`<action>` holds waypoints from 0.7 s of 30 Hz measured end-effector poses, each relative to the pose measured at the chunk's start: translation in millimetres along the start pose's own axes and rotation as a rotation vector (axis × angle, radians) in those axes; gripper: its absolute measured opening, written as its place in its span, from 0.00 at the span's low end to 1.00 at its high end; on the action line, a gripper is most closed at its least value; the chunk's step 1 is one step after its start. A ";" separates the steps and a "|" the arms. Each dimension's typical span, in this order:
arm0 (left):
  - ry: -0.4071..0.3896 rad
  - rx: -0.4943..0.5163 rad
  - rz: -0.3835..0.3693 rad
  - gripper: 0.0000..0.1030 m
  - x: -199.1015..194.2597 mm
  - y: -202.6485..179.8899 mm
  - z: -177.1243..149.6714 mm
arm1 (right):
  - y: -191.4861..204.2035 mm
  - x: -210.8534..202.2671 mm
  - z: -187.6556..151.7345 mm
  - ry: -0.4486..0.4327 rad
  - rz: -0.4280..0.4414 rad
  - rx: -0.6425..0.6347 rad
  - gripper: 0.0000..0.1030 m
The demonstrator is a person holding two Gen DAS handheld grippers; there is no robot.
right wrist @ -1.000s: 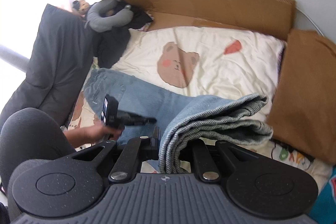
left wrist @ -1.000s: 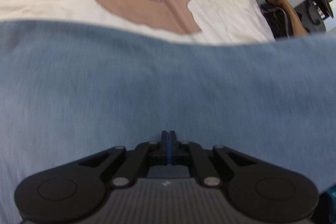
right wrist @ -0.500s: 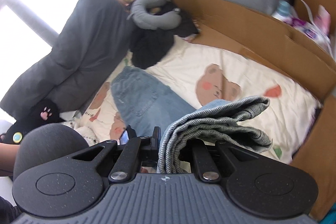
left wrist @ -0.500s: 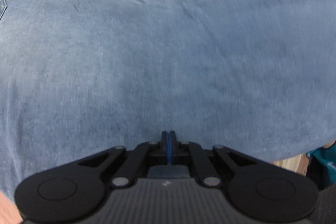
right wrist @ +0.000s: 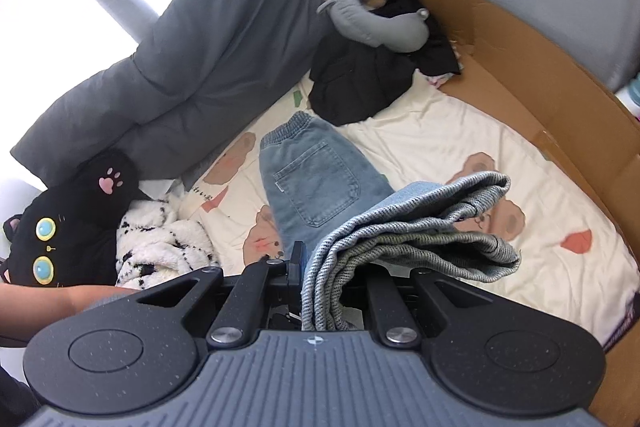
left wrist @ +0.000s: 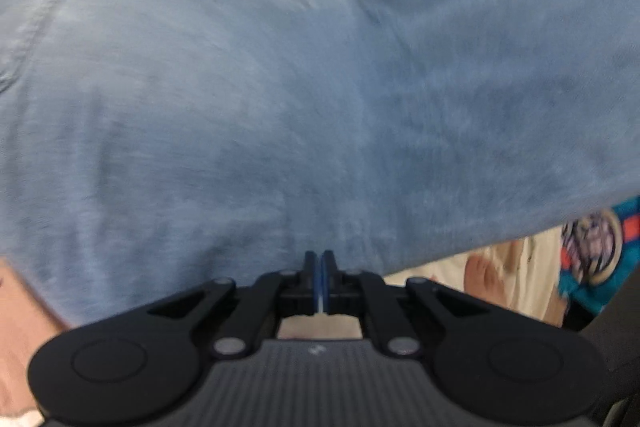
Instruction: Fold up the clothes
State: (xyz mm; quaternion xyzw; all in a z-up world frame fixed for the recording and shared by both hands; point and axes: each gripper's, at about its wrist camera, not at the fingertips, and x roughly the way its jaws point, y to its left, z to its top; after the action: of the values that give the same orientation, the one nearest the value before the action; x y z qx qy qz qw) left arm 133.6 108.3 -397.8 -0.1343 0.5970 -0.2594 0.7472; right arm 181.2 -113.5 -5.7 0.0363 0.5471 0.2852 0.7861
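Jeans [right wrist: 320, 183] lie on the cream bear-print sheet [right wrist: 460, 147], waistband toward the dark grey duvet [right wrist: 192, 67], back pocket up. Their hem end is lifted and bunched in several layers, clamped in the right gripper [right wrist: 320, 275]. In the left view blue denim [left wrist: 280, 87] fills nearly the whole picture, blurred; the left gripper [left wrist: 321, 267] has its jaws pressed together, and I cannot tell whether cloth is between them. Bare sheet lies open to the right of the jeans, bounded by a cardboard wall [right wrist: 540, 75]. On the left sit a black cat plush [right wrist: 60, 223] and a black-and-white fleece [right wrist: 160, 239]; black clothing [right wrist: 360, 83] and a grey neck pillow [right wrist: 372, 11] crowd the far end.
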 end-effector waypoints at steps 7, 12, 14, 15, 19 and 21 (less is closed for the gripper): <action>-0.222 -0.141 0.034 0.02 -57.7 30.6 -7.8 | 17.2 38.7 39.5 0.055 0.006 -0.065 0.08; -0.294 -0.243 0.057 0.02 -80.2 42.8 -30.1 | 28.1 68.4 61.1 0.089 0.022 -0.098 0.08; -0.313 -0.273 0.060 0.02 -86.2 47.1 -34.3 | 30.5 78.2 68.2 0.091 0.029 -0.100 0.08; -0.320 -0.282 0.062 0.02 -89.8 48.8 -36.7 | 31.7 83.0 71.7 0.091 0.032 -0.099 0.08; -0.342 -0.314 0.075 0.03 -102.2 60.0 -42.0 | 34.9 102.4 81.7 0.100 0.044 -0.098 0.08; -0.353 -0.338 0.084 0.04 -103.2 63.5 -41.5 | 35.4 114.0 86.1 0.108 0.053 -0.084 0.08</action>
State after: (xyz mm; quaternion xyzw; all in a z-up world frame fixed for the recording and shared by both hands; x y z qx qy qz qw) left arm 92.3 222.1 -355.8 -0.2757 0.4973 -0.0969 0.8168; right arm 269.7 -6.3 -54.0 0.0022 0.5752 0.3302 0.7484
